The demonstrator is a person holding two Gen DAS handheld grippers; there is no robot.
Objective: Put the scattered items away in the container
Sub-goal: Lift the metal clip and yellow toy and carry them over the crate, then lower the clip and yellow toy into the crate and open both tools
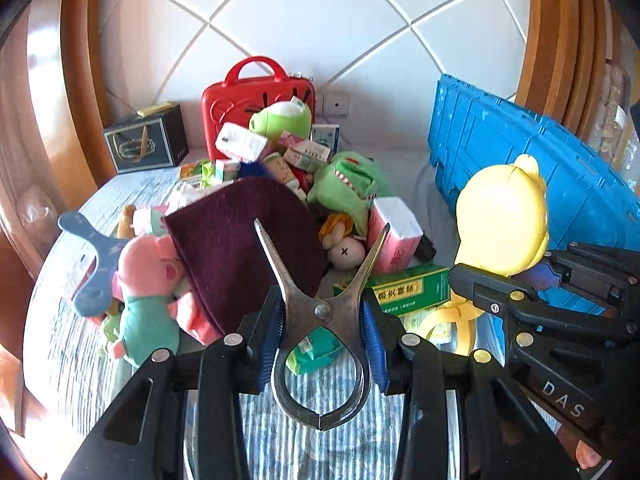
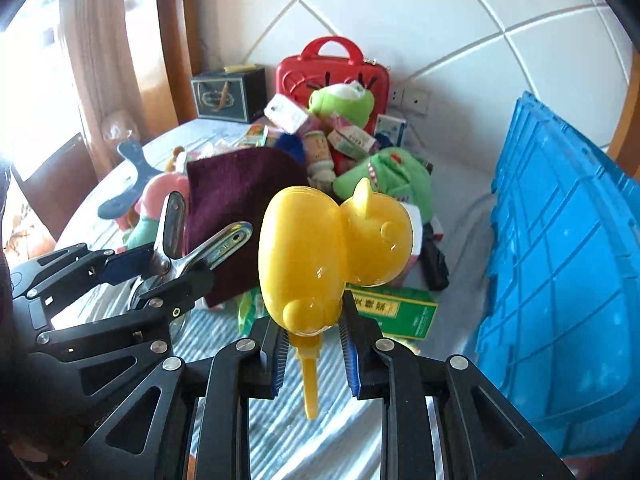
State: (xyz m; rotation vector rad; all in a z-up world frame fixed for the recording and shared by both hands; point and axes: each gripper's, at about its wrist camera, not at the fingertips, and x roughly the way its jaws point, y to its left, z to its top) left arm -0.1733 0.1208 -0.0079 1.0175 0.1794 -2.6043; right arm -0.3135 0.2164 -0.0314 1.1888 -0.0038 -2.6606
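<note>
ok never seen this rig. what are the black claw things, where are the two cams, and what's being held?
No robot: a person holds a two-finger gripper in each hand, with a fisheye camera on each looking along its fingers. The left gripper grips a metal clamp. The right gripper is shut on a yellow plastic toy. Below, a striped cloth carries plush toys, medicine boxes and a maroon cloth. The blue crate stands at the right.

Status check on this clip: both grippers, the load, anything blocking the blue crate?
Left gripper shut on metal clip. Right gripper shut on yellow bear toy. Both held above the pile. Blue crate at right, nothing in the way.
</note>
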